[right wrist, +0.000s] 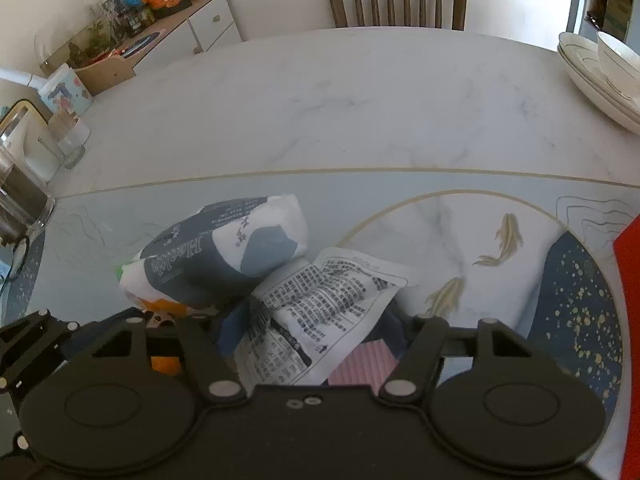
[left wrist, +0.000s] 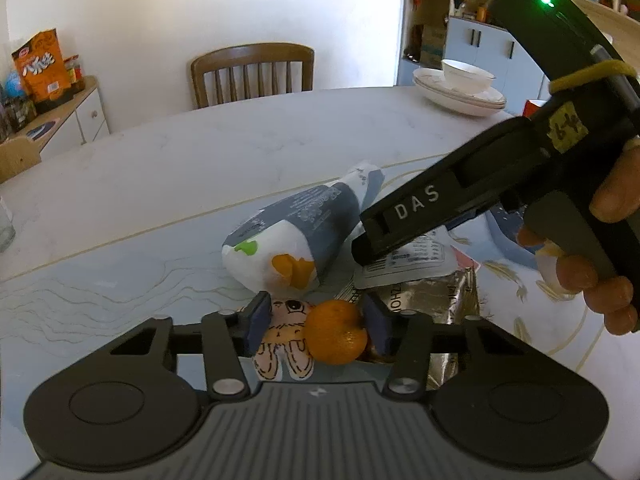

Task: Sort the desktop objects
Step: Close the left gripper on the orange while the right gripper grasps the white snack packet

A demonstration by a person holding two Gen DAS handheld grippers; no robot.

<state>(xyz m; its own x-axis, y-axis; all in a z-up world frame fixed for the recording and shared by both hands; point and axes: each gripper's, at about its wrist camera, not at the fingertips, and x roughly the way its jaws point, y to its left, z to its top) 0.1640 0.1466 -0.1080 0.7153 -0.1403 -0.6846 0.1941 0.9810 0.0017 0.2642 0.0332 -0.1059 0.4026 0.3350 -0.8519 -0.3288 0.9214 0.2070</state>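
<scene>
Orange tangerine (left wrist: 337, 332) sits between the left gripper's (left wrist: 318, 326) half-closed jaws, right gripper's (right wrist: 316, 340) jaws straddle a printed packet (right wrist: 320, 312); nothing looks sorted yet.

Landmark: tissue pack (left wrist: 294, 236), lying on mat (left wrist: 100, 276) on table (left wrist: 240, 140). Tangerine (left wrist: 337, 332) just in front of pack, between left gripper (left wrist: 316, 326) fingers. Cartoon sticker (left wrist: 286, 338) left of tangerine. Printed sachet (right wrist: 320, 312) right of pack, touching it, between right gripper (right wrist: 320, 336) fingers. Foil packet (left wrist: 440, 300) under sachet. Stacked plates (left wrist: 460, 92) far behind-right. Chair (left wrist: 252, 72) behind table.
</scene>
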